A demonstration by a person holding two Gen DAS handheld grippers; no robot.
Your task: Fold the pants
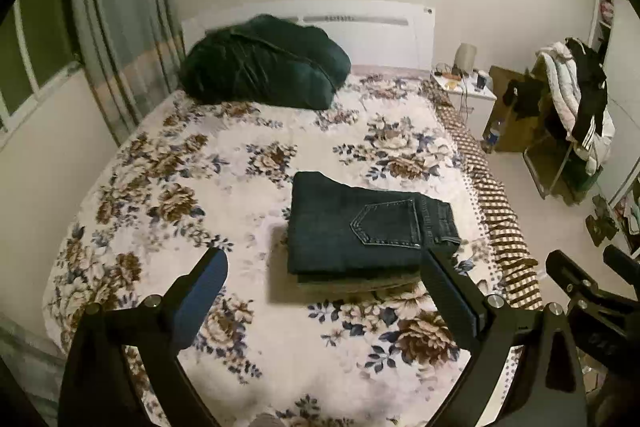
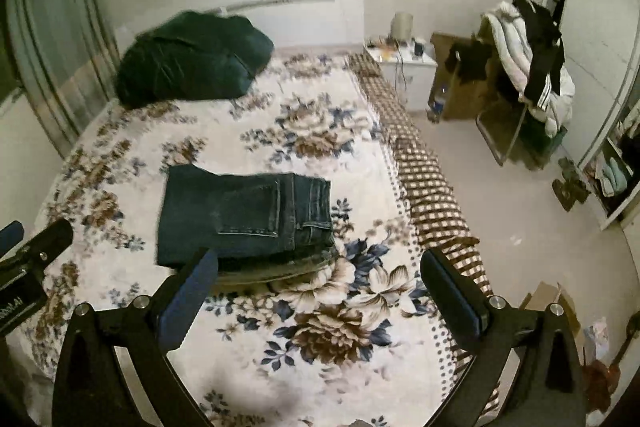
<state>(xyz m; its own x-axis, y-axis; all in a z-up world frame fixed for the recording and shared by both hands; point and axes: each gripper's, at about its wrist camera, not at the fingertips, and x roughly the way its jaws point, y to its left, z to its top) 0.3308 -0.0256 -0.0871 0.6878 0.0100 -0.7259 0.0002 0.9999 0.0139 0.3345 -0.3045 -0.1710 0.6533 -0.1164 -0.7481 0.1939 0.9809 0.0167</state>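
**Pants folded, both tongs released**

Since the left wrist view shows the pants (image 1: 360, 227) lying at centre frame as a compact dark denim rectangle, back pocket up, on the floral bed (image 1: 168, 187), the folding looks finished or nearly so. They appear to rest on another folded garment, of which only an edge shows. The left tongs (image 1: 322, 301) stand spread wide and empty at the bottom of the frame, clear of the cloth.

In the right wrist view the pants sit at centre left, edges fairly square. The right tongs (image 2: 320, 301) are likewise spread and empty, lower centre. At most a last straightening seems left.
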